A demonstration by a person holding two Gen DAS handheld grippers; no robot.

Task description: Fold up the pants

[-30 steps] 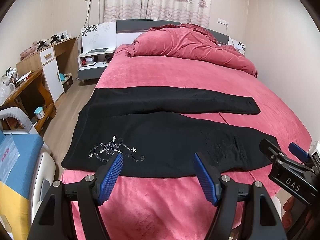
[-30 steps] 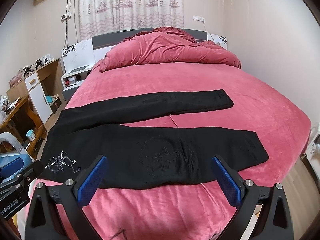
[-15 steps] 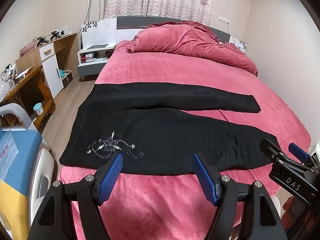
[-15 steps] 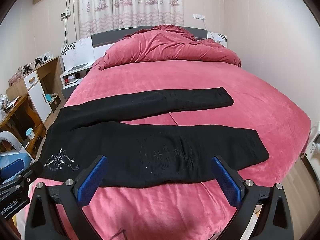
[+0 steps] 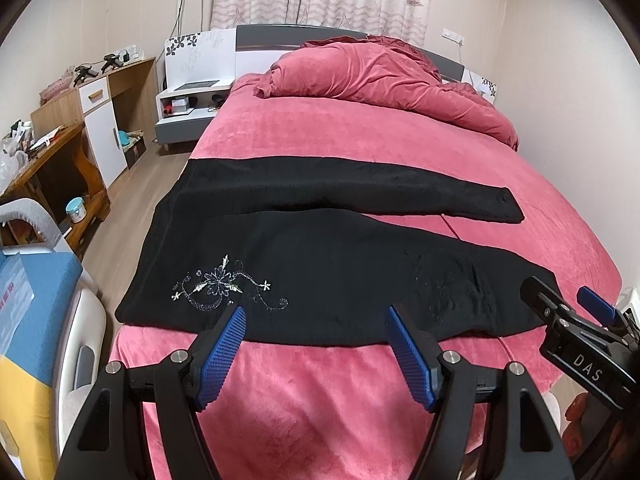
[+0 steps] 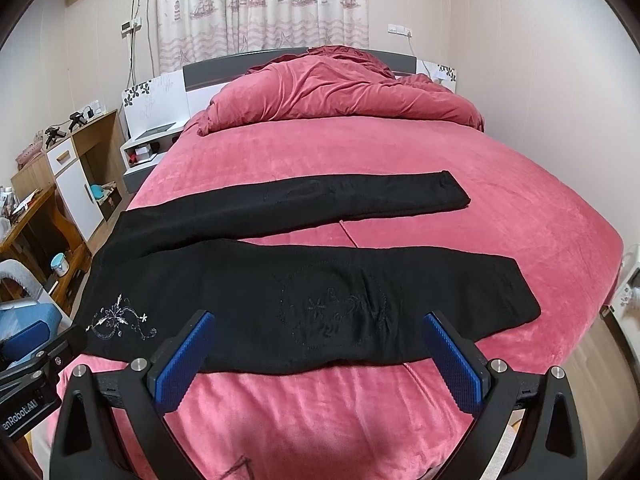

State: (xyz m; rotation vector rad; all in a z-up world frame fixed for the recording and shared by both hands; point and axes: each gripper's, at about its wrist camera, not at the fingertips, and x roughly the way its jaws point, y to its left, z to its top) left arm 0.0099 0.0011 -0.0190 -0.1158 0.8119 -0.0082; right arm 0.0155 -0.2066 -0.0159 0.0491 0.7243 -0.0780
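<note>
The black pants (image 5: 320,264) lie flat across the centre of the frame on the pink bed (image 5: 360,144), legs splayed apart toward the right. The left gripper (image 5: 316,320) and right gripper (image 6: 318,324) hover at the lower edge, jaws spread wide and empty. A shallow pinch could catch the plush bedcover with the cloth, or only one layer, leaving the fold crooked.

The pants (image 5: 320,248) are plain black, with a silver-white flower-and-scroll embroidery (image 5: 224,286) at seven o'clock and a fainter dark stitched motif (image 6: 332,308) on the near leg. The bed sheet (image 5: 360,128) and the bunched duvet (image 5: 384,76) at twelve o'clock are deep pink. The curtain (image 6: 256,4) is cream, printed with pinkish ships, lighthouses and waves. Both grippers' pads (image 5: 220,356) are ribbed blue on black frames.
</note>
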